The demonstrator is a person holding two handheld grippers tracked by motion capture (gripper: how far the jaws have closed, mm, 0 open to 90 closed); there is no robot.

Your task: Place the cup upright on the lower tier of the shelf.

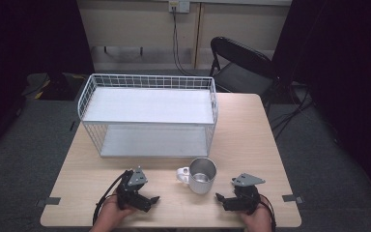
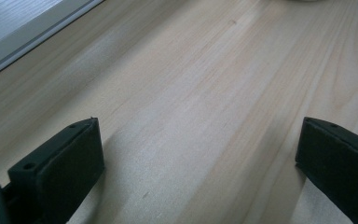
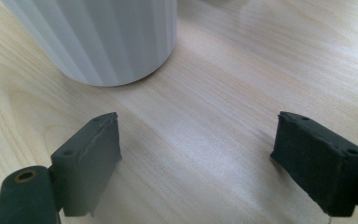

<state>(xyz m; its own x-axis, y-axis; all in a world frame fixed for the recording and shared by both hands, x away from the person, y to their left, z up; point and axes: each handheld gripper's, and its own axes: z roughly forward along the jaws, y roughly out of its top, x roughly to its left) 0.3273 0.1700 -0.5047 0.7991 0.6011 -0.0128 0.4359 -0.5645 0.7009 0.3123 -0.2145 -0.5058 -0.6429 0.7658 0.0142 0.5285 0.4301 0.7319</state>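
A white mug [image 1: 200,175] with a metal inside stands upright on the wooden table, its handle turned left. Its ribbed white wall [image 3: 102,37] rises just ahead and left of my right gripper [image 3: 198,149], whose jaws stand wide apart over bare wood. In the high view that right gripper [image 1: 221,198] rests near the front edge, right of the mug, pointing left. My left gripper [image 1: 153,199] lies left of the mug near the front edge. Its jaws [image 2: 200,154] are spread wide with only table between them.
A white wire shelf rack [image 1: 147,116] with two levels stands across the middle of the table [image 1: 251,135], behind the mug. Its white base edge [image 2: 23,32] lies at the upper left of the left gripper view. A black folding chair [image 1: 241,67] stands beyond the far right corner.
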